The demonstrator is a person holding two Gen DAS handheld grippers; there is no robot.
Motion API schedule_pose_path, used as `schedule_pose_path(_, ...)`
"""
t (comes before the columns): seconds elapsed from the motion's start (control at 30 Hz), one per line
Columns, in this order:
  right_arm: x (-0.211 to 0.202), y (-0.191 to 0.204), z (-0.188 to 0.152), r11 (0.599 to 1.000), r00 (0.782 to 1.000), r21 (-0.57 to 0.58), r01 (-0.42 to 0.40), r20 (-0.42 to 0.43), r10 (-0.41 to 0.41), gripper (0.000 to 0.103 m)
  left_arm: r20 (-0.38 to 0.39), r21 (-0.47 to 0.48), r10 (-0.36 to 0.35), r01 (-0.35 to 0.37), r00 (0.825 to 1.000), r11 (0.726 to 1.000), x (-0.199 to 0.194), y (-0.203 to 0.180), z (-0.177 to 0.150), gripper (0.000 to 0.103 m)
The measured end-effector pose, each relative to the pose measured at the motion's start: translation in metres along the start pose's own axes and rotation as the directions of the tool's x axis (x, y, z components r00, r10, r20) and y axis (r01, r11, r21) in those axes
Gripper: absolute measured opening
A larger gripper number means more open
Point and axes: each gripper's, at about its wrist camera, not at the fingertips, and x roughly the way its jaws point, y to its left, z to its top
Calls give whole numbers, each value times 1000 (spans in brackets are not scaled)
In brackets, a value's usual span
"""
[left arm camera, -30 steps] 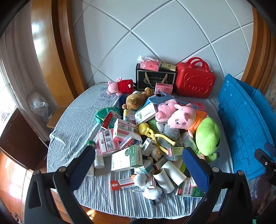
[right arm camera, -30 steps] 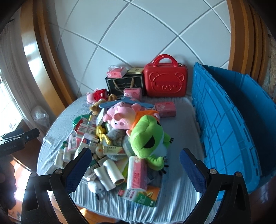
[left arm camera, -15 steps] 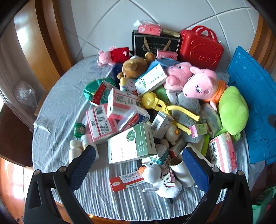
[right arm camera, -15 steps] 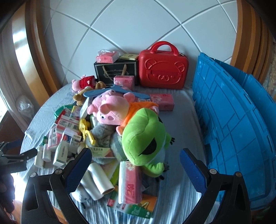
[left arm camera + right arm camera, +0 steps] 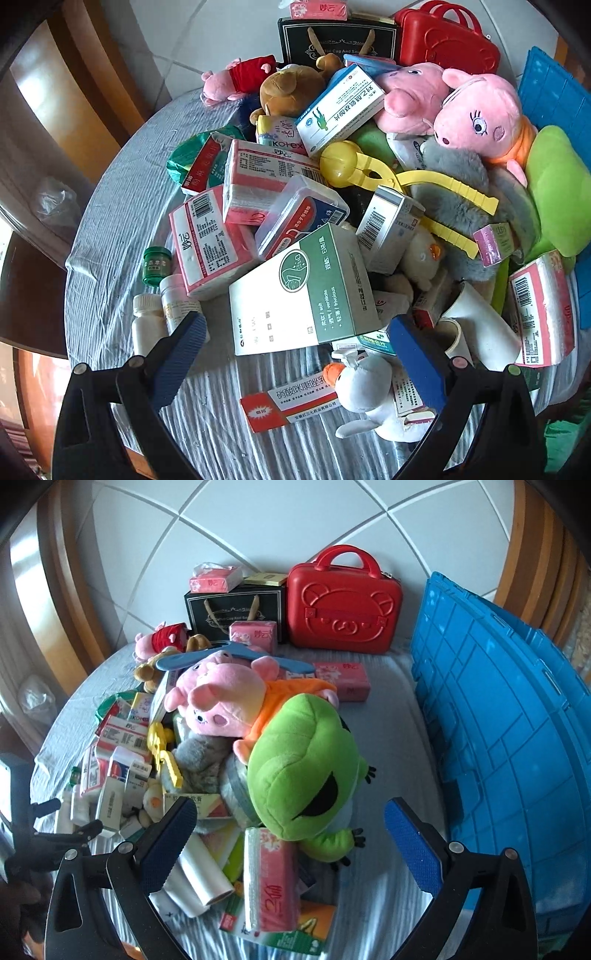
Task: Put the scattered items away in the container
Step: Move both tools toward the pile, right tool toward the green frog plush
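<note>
Left wrist view: the left claw (image 5: pixel 295 347) hangs released over the heap on the bench (image 5: pixel 122 221), its blue pads on either side of the green-and-white box (image 5: pixel 301 295), not touching it. Just beside lie pink tissue packs (image 5: pixel 210 243), white bottles (image 5: pixel 147 325), a yellow clamp toy (image 5: pixel 391 177) and a pink pig (image 5: pixel 480 118). Right wrist view: the right claw (image 5: pixel 284 834) is likewise spread wide, empty, above the green frog (image 5: pixel 306 764) and a tissue pack (image 5: pixel 271 878). The blue crate (image 5: pixel 517 738) stands at the right edge of the bench, apart from the heap. A red case (image 5: pixel 343 605) sits against the wall.
</note>
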Motion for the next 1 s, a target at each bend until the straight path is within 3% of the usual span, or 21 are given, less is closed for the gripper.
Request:
schedule_pose_path(0.17, 6, -1, -3, 1000, 1000, 0, 14, -19, -14, 103, -8, 46, 115, -114, 993, 992, 23, -19, 9, 102)
schedule_pose_path(0.37, 13, -1, -8, 1000, 999, -8, 24, -35, -25, 103, -47, 62, 262, -258, 964, 964, 52, -30, 13, 102)
schedule_pose_path(0.63, 30, -2, -6, 999, 998, 21, 28, -55, -26, 103, -115, 16, 281, -281, 953, 960, 70, -18, 22, 102)
schedule_pose_path(0.73, 26, 3, -3, 1000, 999, 11, 17, -42, -17, 103, -119, 31, 233, -231, 965, 972, 65, -12, 20, 102)
schedule_pose_path(0.83, 24, 6, 0, 1000, 999, 11, 8, -32, -7, 103, -62, 49, 180, -177, 982, 983, 48, 1, 10, 102)
schedule_pose_path(1.0, 30, 9, 0, 1000, 999, 15, 8, -40, -7, 103, -75, 69, 153, -148, 985, 987, 54, 9, -6, 103)
